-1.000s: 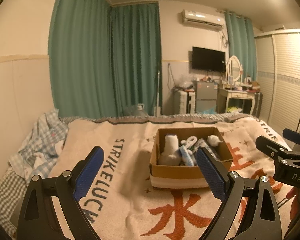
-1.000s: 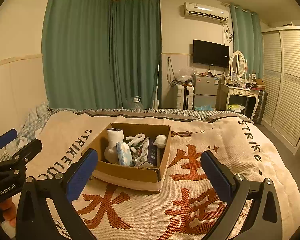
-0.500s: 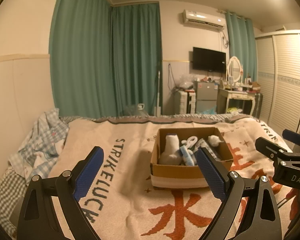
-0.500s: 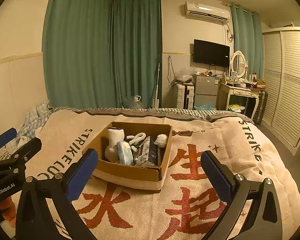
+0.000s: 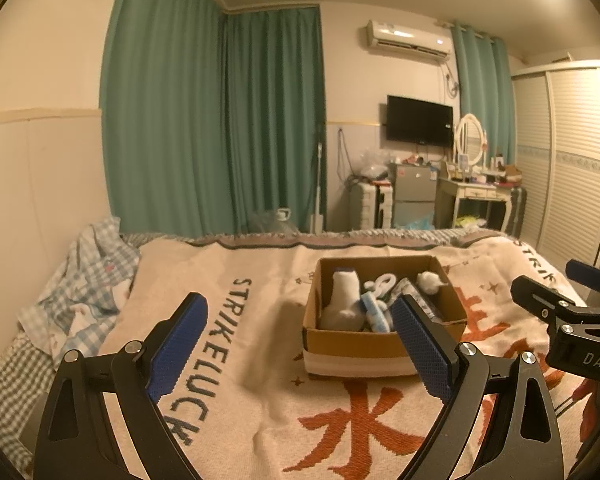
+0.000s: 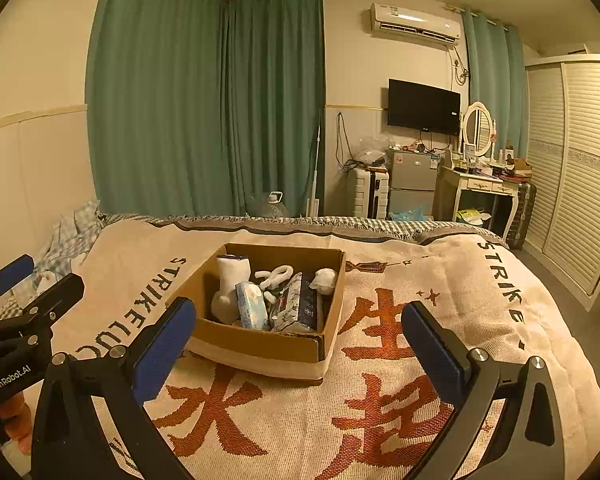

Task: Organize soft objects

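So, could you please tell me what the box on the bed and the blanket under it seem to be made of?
The box looks like plain brown cardboard, matte, with a thin raw-edged rim and a pale band, possibly tape, round its base. The blanket looks like a woven or knitted textile: the weave grain shows, and the rust-red characters and dark letters seem worked into the cloth, not printed.

It was a home bedroom. A bed (image 6: 380,420) under a woven blanket (image 6: 480,300) filled the foreground. At 12 o'clock hung green curtains (image 6: 204,112); toward 1 o'clock were an air conditioner (image 6: 416,24), a TV (image 6: 423,107) and a vanity (image 6: 484,184). A wardrobe (image 6: 576,168) stood at 3 o'clock.
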### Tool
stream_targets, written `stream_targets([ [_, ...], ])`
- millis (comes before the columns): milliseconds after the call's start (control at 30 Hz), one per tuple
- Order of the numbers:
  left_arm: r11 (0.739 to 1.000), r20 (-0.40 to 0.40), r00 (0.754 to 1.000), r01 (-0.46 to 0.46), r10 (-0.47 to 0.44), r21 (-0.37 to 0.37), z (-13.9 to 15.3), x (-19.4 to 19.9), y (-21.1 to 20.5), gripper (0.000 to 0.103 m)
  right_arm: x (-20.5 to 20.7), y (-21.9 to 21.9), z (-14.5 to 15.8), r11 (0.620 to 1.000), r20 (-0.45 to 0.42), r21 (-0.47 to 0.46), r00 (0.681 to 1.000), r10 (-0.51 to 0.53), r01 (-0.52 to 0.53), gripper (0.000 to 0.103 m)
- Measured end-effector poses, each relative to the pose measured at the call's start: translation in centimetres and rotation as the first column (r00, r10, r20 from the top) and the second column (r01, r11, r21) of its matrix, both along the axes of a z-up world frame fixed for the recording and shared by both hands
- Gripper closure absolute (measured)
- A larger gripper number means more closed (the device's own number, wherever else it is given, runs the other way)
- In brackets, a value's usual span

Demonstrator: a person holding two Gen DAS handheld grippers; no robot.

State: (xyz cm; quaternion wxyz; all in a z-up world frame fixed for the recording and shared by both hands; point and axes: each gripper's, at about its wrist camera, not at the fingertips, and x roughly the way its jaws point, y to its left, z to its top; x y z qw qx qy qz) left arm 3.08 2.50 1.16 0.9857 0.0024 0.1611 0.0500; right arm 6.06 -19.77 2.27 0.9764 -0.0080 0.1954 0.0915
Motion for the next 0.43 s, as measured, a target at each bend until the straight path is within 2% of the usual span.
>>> stream_targets([
  [433, 1.000, -0.006, 1.000, -0.006, 0.006, -0.019, -0.06, -0.27, 0.41, 0.008, -0.18, 0.04, 0.00, 1.000, -0.003, -0.002, 1.000, 0.005, -0.005, 0.000],
])
